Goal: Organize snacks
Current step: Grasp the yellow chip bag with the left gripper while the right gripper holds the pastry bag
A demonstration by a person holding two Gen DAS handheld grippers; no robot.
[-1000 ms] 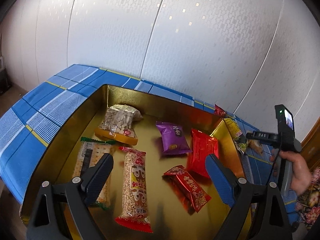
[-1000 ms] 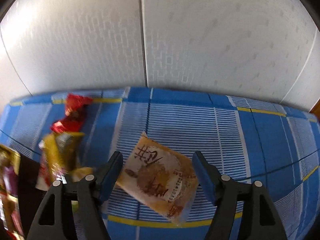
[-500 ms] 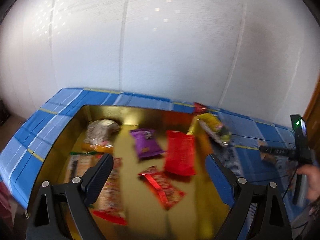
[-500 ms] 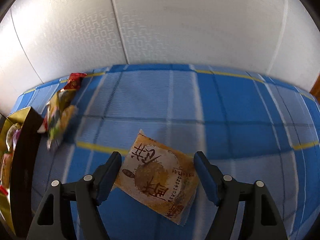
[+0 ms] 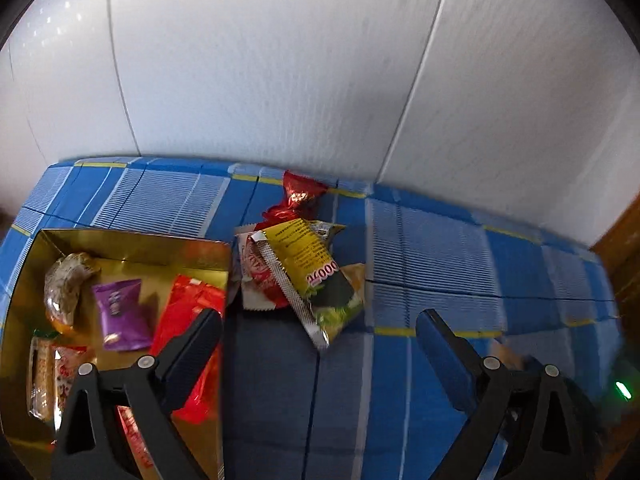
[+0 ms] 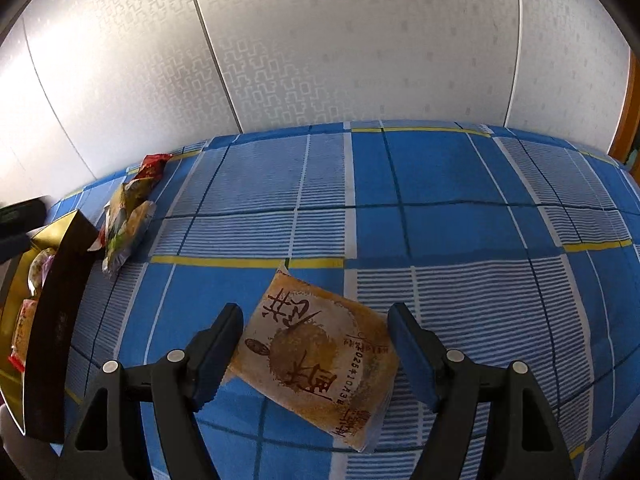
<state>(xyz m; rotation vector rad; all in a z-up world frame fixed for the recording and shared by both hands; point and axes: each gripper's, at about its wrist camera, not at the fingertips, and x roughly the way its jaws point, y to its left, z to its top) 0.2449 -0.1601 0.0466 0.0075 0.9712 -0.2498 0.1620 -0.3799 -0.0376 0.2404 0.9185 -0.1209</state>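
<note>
A tan snack packet (image 6: pixel 320 360) with brown characters sits between the jaws of my right gripper (image 6: pixel 316 344), which is shut on it just above the blue checked cloth (image 6: pixel 440 208). My left gripper (image 5: pixel 316 340) stands open and empty over the cloth, just right of the gold box (image 5: pixel 132 240). Ahead of it lies a small pile: a yellow packet (image 5: pixel 308 260), a white and red packet (image 5: pixel 256 276) and a red foil sweet (image 5: pixel 300 196). Inside the box are a purple packet (image 5: pixel 120 312), a red packet (image 5: pixel 188 304) and several other snacks.
A white panelled wall (image 5: pixel 280 80) rises right behind the cloth. The box's dark outer wall (image 6: pixel 56 300) stands at the left of the right wrist view, with the pile (image 6: pixel 128 232) beside it. A wooden edge (image 5: pixel 624 248) shows at the far right.
My left gripper has swung right, from over the gold box to the cloth beside it, facing the pile. My right gripper has moved across the cloth with the tan packet; the pile now lies farther off.
</note>
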